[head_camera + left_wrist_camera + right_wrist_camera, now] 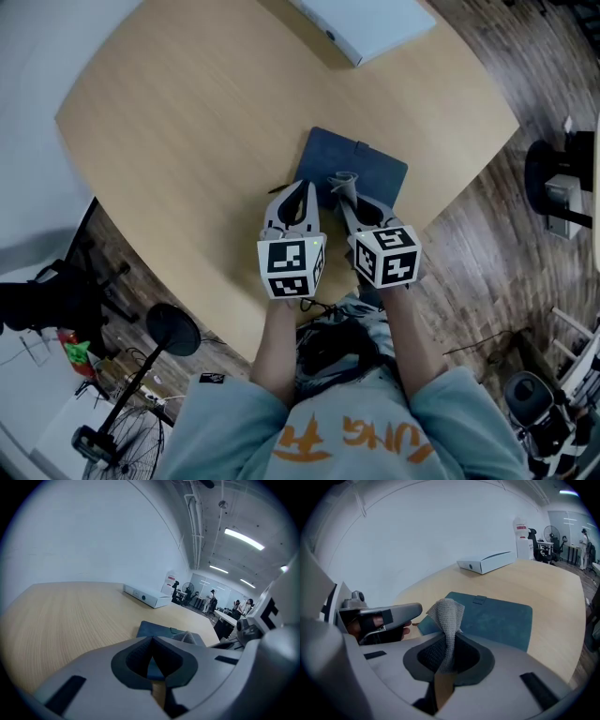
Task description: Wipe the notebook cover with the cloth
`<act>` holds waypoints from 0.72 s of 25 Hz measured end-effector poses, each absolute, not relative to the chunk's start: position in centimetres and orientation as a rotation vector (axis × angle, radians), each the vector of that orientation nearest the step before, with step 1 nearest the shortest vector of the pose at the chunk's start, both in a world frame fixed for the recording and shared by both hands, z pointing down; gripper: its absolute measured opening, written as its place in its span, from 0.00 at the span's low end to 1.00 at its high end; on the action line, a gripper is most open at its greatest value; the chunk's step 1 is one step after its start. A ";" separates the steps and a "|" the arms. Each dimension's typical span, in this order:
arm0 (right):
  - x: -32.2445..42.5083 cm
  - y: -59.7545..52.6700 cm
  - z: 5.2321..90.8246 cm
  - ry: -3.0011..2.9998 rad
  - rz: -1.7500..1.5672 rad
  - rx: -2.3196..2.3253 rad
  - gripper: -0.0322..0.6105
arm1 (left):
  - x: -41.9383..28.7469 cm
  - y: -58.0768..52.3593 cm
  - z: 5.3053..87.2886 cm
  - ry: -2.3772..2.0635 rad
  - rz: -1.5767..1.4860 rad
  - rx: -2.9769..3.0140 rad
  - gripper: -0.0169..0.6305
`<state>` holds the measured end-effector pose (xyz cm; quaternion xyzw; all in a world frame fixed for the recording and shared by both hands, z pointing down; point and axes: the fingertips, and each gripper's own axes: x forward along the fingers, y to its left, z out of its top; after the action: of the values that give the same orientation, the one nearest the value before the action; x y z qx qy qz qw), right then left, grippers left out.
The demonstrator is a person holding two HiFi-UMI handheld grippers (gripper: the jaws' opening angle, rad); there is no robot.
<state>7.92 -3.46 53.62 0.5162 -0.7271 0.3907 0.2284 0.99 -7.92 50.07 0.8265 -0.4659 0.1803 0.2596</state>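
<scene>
Pinching the cloth (446, 613), right gripper (449, 637) jaws clamped on it, over the notebook's (497, 616) near edge. Left gripper (152, 640) jaws together, empty, just beside it. Notebook lies flat on the table (187, 141).

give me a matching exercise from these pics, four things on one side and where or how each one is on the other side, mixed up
Things:
1. cloth
2. notebook
3. white box
4. left gripper

Places or states:
A. at the far side of the table
B. shut, with nothing between the jaws
C. pinched in the right gripper, its free end sticking up
D. lying flat on the table, just ahead of both grippers

Pairs: 1-C, 2-D, 3-A, 4-B
</scene>
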 end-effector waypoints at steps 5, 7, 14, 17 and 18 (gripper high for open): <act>10.0 -2.3 53.8 -1.975 1.096 1.474 0.10 | 2.9 -7.2 50.7 -1.215 0.508 2.254 0.05; 10.8 -1.8 53.8 -1.962 1.103 1.497 0.10 | 3.8 -6.9 51.0 -1.189 0.513 2.264 0.05; 13.9 0.1 53.8 -1.904 1.118 1.567 0.10 | 6.7 -6.1 51.3 -1.113 0.512 2.292 0.05; 15.1 0.7 53.9 -1.873 1.120 1.598 0.10 | 7.8 -6.2 51.4 -1.087 0.506 2.299 0.05; 15.5 0.9 53.9 -1.862 1.120 1.606 0.10 | 8.2 -6.2 51.4 -1.076 0.505 2.302 0.05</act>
<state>15.51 0.89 53.94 0.5802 -0.6725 0.4044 0.2182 8.22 -6.19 51.43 0.8551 -0.3998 0.1874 0.2718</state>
